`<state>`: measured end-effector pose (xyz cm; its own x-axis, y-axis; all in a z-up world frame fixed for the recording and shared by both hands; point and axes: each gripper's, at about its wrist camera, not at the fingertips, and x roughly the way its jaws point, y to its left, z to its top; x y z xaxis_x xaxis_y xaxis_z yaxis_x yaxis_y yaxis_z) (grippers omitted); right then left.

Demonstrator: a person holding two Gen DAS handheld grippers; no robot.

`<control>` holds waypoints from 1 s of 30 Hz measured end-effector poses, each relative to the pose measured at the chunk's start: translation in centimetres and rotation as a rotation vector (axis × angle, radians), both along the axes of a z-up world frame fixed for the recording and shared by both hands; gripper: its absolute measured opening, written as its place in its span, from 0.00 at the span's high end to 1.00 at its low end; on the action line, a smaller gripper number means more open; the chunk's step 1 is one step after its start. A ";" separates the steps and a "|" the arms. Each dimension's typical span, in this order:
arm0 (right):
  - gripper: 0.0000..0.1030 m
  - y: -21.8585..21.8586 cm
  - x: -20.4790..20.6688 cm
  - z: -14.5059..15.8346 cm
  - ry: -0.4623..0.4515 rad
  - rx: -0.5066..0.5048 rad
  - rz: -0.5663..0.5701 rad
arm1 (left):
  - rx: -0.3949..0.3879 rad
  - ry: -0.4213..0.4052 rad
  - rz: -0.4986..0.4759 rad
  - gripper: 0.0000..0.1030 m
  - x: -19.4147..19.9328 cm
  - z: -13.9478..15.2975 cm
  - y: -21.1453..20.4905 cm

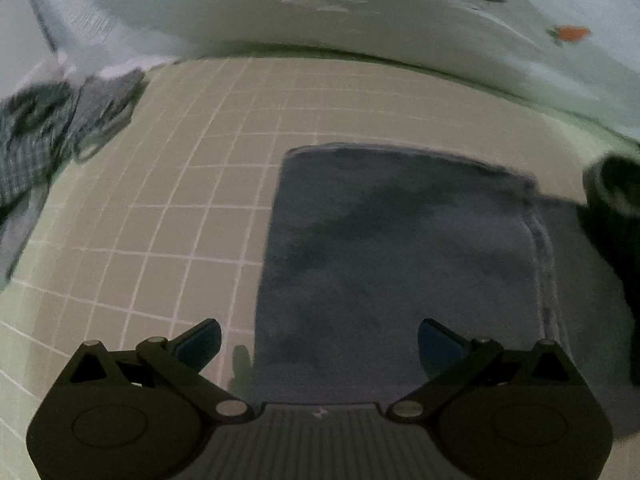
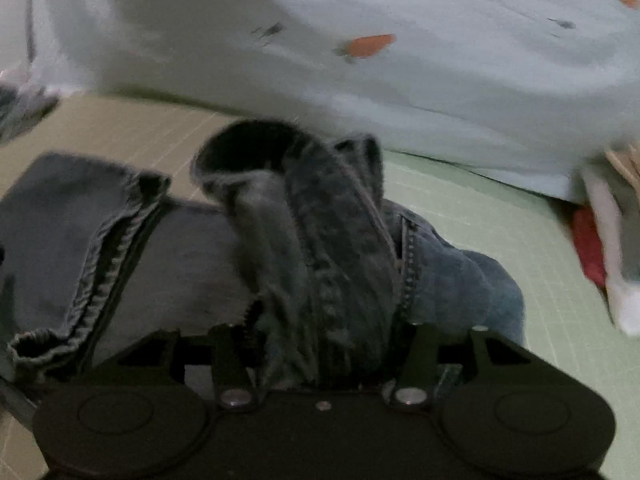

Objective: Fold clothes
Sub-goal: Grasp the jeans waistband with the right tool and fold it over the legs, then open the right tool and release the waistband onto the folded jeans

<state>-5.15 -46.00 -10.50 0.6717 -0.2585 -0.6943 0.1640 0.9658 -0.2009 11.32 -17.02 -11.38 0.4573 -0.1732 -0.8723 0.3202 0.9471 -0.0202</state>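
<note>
A pair of dark blue denim jeans [image 1: 400, 260] is seen lying on a pale green cutting mat printed with a white grid [image 1: 180, 200], which covers the worktop. In the left wrist view the flat, folded part of the jeans fills the area from the centre toward 3 o'clock, with a stitched seam running down its right side. The left gripper [image 1: 319, 344] is held just above the near edge of the denim; its fingers are spread wide apart and nothing is held between them. One blue-padded fingertip [image 1: 202, 342] is seen over the bare mat, the other over the cloth.

In the right wrist view the right gripper [image 2: 326, 344] is closed on a bunched, raised portion of the jeans [image 2: 320, 240], with a zip showing at the right of the bunch. An open tube of denim is seen at 12 o'clock of the bunch. A hemmed edge of the same garment lies flat at 9 o'clock.

A pale blue sheet with small orange carrot prints [image 2: 400, 60] lies beyond the mat, across the top of both views. A crumpled checked grey garment [image 1: 36, 140] is seen at 9 to 10 o'clock in the left wrist view. A red and white object [image 2: 600, 260], too blurred to identify, sits at 3 o'clock in the right wrist view.
</note>
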 end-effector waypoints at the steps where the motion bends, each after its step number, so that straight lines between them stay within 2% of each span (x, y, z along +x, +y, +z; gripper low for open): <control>1: 0.44 -0.1 0.2 0.0 0.010 0.004 0.004 | 0.002 0.008 0.000 0.00 0.1 -0.2 -0.1; 9: 0.37 -0.1 -1.1 2.8 -0.016 0.051 -0.063 | -0.005 0.042 -0.034 0.00 -0.6 -1.5 -0.4; 13: 0.21 -0.6 -2.9 6.1 -0.141 0.135 -0.105 | -0.006 0.045 -0.035 0.00 -0.7 -1.5 0.3; 16: 0.21 -1.4 -3.1 8.2 -0.226 0.158 -0.148 | 0.005 0.041 -0.030 0.00 -0.8 -1.4 1.0; 19: 0.19 -2.9 -3.1 8.7 -0.281 0.168 -0.253 | 0.013 0.036 -0.021 0.00 -1.0 -1.2 1.9; 27: 0.19 -0.4 -0.8 3.5 -0.104 0.084 -0.265 | -0.001 0.039 -0.016 0.00 -1.7 -1.4 3.4; 30: 0.14 0.7 0.1 1.4 -0.031 0.050 -0.263 | -0.009 0.036 -0.020 0.00 -2.2 -1.5 3.8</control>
